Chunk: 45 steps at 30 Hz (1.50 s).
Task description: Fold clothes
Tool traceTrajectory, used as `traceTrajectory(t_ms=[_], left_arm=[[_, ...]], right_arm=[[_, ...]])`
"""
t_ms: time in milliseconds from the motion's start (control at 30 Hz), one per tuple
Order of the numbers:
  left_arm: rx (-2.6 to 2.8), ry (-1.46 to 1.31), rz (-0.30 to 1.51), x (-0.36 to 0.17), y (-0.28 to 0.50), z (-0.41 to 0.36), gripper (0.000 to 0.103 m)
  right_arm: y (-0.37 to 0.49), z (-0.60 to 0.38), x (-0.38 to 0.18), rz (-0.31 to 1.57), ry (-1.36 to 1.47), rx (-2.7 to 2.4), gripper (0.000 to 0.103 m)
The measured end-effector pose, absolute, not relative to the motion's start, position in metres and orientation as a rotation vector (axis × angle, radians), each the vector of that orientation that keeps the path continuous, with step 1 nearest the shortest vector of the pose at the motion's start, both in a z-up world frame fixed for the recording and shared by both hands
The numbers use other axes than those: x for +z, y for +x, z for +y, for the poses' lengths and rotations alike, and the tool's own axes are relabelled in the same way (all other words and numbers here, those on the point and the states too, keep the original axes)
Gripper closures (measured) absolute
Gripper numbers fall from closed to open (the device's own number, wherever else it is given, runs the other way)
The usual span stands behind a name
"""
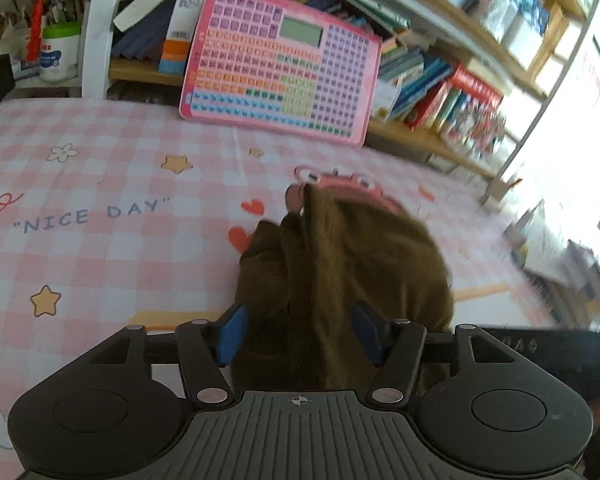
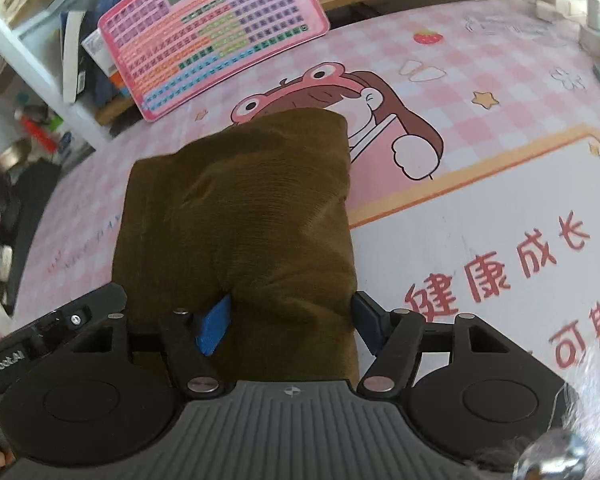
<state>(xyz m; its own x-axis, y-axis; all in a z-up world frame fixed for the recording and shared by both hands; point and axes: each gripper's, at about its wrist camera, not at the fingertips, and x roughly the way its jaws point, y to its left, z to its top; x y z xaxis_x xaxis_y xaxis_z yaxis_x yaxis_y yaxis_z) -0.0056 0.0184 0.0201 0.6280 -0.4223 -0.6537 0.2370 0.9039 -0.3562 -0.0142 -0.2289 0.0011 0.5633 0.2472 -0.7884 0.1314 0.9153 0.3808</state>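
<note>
A brown corduroy garment (image 2: 240, 216) lies folded into a thick block on the pink checked table cover (image 2: 480, 72). In the left wrist view the garment (image 1: 340, 256) is a bunched heap running away from me. My left gripper (image 1: 299, 334) is open, its blue pads (image 1: 232, 334) standing on either side of the near end of the cloth. My right gripper (image 2: 290, 326) is open too. It straddles the right half of the garment's near edge, and its left pad (image 2: 214, 328) is tucked against a crease. Neither gripper lifts the cloth.
A pink button learning board (image 1: 280, 64) leans on the bookshelf (image 1: 440, 92) at the table's far edge. A pen pot (image 1: 60, 48) and a white post (image 1: 100, 28) stand far left. The other gripper's black body (image 2: 52, 332) sits close at the left.
</note>
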Motion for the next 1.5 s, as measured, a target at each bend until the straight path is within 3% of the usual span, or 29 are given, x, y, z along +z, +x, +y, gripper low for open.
traceTrajectory(t_ms=[167, 300, 467, 500, 600, 667, 833, 1067, 1333, 1500], left_arm=[[-0.385, -0.275, 0.834, 0.014, -0.004, 0.025, 0.033], [-0.399, -0.338, 0.902, -0.001, 0.004, 0.032, 0.033], [-0.411, -0.394, 0.967, -0.014, 0.012, 0.029, 0.037], [-0.413, -0.407, 0.975, -0.015, 0.014, 0.029, 0.037], [-0.41, -0.431, 0.976, -0.011, 0.011, 0.027, 0.057], [-0.413, -0.436, 0.961, -0.007, 0.005, 0.025, 0.07], [-0.464, -0.327, 0.918, 0.011, -0.018, 0.005, 0.073], [-0.492, -0.286, 0.97, 0.006, -0.023, 0.001, 0.068], [-0.493, -0.395, 1.039, -0.011, -0.01, 0.012, 0.051], [-0.502, -0.44, 1.048, -0.017, -0.005, 0.012, 0.048]], right_arm=[[-0.023, -0.231, 0.001, 0.991, 0.473, 0.077, 0.04], [-0.022, -0.233, -0.004, 0.995, 0.515, 0.081, 0.038], [-0.021, -0.23, -0.003, 0.982, 0.493, 0.091, 0.051], [-0.022, -0.229, -0.001, 0.972, 0.48, 0.096, 0.058], [-0.028, -0.219, 0.011, 0.906, 0.347, 0.116, 0.078], [-0.033, -0.211, 0.018, 0.868, 0.241, 0.127, 0.081], [-0.052, -0.196, 0.026, 0.81, 0.005, 0.145, 0.084], [-0.057, -0.221, 0.022, 0.868, 0.132, 0.146, 0.082], [-0.051, -0.251, 0.002, 0.959, 0.412, 0.125, 0.053], [-0.049, -0.264, -0.008, 0.994, 0.547, 0.132, 0.046]])
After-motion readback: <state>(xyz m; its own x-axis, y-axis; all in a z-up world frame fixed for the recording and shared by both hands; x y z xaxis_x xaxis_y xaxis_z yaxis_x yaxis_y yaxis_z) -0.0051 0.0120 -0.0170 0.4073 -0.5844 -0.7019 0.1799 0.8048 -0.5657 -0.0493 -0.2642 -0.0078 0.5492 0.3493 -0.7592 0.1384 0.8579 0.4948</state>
